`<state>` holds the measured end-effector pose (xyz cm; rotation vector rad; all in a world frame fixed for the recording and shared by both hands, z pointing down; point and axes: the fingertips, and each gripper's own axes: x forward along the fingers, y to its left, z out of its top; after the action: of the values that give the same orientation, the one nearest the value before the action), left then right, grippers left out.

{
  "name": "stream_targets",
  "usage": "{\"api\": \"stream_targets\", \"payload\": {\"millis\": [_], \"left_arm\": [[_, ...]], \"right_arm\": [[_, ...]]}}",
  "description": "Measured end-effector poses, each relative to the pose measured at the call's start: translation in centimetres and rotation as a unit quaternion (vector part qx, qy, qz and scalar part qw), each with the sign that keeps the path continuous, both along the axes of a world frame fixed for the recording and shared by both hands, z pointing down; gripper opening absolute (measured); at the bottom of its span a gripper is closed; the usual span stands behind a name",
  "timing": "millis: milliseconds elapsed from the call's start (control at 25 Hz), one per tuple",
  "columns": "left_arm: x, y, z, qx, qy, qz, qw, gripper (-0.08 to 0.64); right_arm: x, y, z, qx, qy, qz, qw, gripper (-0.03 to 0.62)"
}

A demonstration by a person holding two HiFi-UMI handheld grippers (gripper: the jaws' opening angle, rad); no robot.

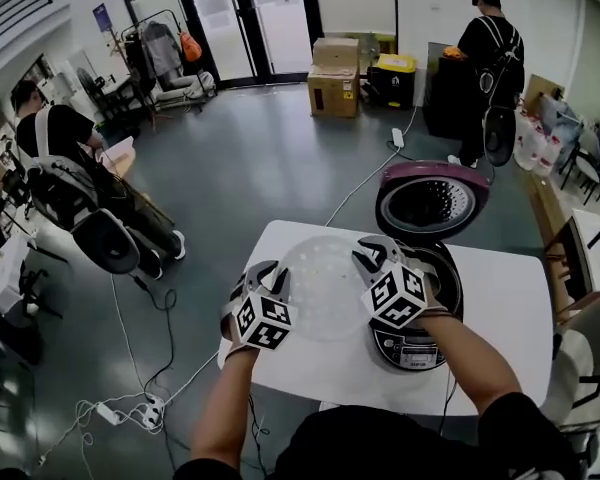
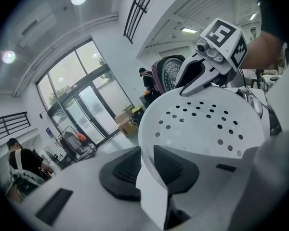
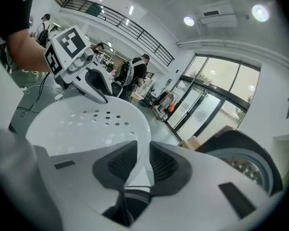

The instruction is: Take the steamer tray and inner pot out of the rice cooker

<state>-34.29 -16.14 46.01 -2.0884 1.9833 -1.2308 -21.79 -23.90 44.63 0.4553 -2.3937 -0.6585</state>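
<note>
room round the table, both my grippers taken up

steamer tray (image 1: 325, 286) fills the gap between my left gripper (image 1: 270, 273) and right gripper (image 1: 370, 255), each clamped on its rim, so nothing passes between them. rice cooker (image 1: 420, 343) sits just under my right wrist. its raised lid (image 1: 430, 200) walls off the far side. the bare table (image 1: 505, 298) right of the cooker lies open, as does a strip near me. off the left edge, cables (image 1: 145, 298) and a power strip (image 1: 110, 413) cross the floor. a seated person (image 1: 55, 143) is well apart.
</note>
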Motion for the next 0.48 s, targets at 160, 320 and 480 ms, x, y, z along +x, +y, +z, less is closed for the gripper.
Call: {"api": "stream_targets", "payload": {"millis": [160,320,480], "left_arm": [[-4.7,4.0,1.7,-0.009,0.013,-0.034,0.9993,0.083],[-8.0,6.8,3.1,-0.016,0.02,-0.057,0.9981,0.08],[-10.6,8.5,4.8,-0.026,0.029,-0.079,0.9961,0.078]], "right_arm": [[-5.1,3.4,1.6,-0.002,0.009,-0.025,1.0,0.08],[-8.9,5.6,3.3,-0.015,0.023,-0.038,0.999,0.08],[-11.6,7.1,4.7,-0.039,0.025,-0.045,0.998,0.078]]}}
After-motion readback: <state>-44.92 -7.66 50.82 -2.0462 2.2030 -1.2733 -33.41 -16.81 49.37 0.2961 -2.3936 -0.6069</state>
